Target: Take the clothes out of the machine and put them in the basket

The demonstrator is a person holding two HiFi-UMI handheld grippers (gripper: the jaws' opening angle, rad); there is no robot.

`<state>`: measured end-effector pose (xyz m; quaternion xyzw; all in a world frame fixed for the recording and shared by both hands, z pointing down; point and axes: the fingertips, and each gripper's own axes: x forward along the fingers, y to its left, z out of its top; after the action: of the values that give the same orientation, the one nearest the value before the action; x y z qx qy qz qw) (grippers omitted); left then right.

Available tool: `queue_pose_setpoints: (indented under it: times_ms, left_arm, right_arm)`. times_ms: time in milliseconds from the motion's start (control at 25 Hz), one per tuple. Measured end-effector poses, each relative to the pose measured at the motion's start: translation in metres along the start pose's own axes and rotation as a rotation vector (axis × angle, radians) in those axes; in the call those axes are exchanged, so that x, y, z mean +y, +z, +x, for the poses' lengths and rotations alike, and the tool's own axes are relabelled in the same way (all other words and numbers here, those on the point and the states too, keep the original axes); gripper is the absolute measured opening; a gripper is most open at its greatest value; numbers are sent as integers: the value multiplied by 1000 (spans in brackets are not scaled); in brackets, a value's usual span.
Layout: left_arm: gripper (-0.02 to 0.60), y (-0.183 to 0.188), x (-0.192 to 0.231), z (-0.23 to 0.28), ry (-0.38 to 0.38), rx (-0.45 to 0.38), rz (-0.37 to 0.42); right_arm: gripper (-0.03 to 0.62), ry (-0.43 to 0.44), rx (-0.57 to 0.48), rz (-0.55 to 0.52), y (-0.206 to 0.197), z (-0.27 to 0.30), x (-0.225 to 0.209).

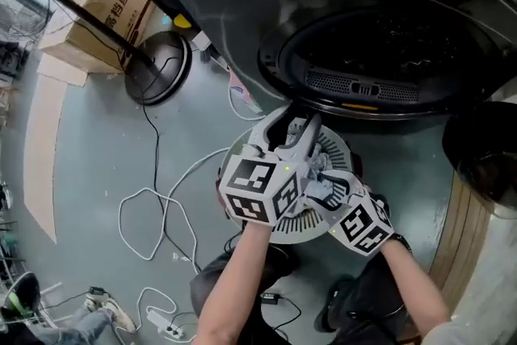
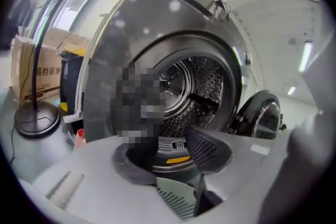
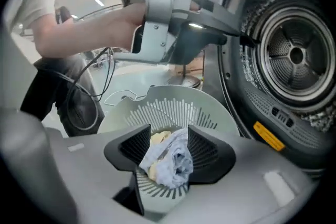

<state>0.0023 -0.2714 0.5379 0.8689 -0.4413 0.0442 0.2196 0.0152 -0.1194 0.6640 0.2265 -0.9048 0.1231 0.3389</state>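
Clearly the step in hand is the drop into the basket. On the left, the left claw [image 2: 168, 157] stands spread and empty, pointed at the open drum [image 2: 197, 86] of the machine [image 1: 242, 4] (I can make out no clothes in there, though the lower part is hidden). Below and between the two claws sits the white slotted basket [image 3: 173, 105] on the floor, just in front of the machine's opening. To the right, the right claw [image 3: 169, 150] hangs over that basket with its jaws apart. A crumpled pale blue and cream cloth [image 3: 172, 164] lies loosely between the pads rather than squeezed, right above the basket's bowl.

To do this well, I judge the right claw should hold centred over the basket and widen fully, so the fabric slips free instead of snagging on the ribbed pads; a small shake may help if it clings. The left claw is best held off the basket's mouth, so the falling cloth does not drape over it.
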Motion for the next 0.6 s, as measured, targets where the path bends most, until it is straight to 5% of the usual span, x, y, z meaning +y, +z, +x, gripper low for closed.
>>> queue_pose_setpoints:
  times_ms: [160, 280, 600]
  left_arm:
    - [219, -17, 3, -42, 91, 73, 28]
    - [219, -18, -6, -78, 143, 178, -26]
    - [219, 112, -63, -160, 131, 302, 126]
  right_arm:
    - [198, 1, 85, 186, 12, -50, 23]
    - [198, -7, 111, 247, 36, -88, 38]
    - [198, -58, 180, 371, 131, -174, 90]
